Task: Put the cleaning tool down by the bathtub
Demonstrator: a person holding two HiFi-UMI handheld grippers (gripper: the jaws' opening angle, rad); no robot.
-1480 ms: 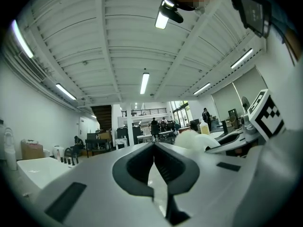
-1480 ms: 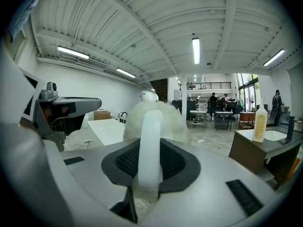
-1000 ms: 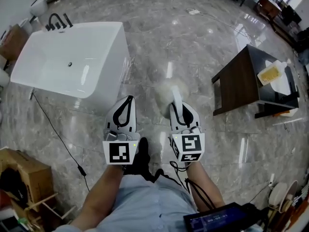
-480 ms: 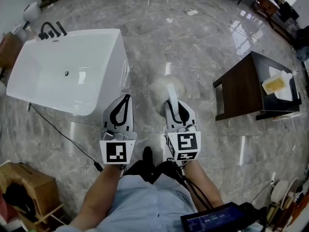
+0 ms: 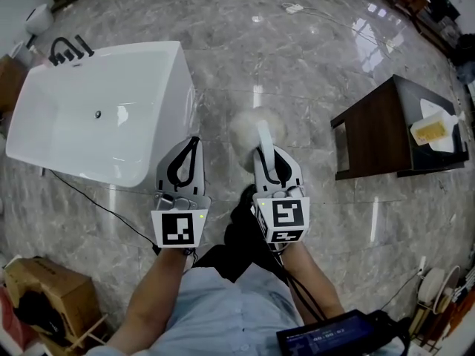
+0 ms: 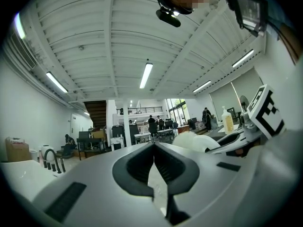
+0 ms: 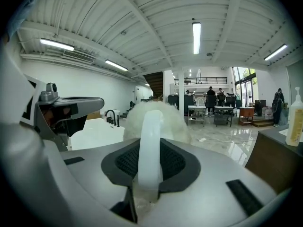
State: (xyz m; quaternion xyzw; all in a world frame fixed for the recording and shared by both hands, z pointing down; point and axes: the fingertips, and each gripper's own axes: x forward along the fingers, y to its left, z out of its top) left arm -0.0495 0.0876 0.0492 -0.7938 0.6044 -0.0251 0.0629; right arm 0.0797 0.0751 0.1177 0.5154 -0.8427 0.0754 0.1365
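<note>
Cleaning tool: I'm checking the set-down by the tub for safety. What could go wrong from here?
The right gripper holds the cleaning tool only by its thin handle, so the fluffy head could swing or slip on the way down.
A black cable lies on the floor beside the bathtub; the tool or a foot might snag it.

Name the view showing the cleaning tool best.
Right gripper view: the cleaning tool sits close-up, handle clamped between the jaws. Head view shows its fluffy head from above; left gripper view catches only a sliver.
</note>
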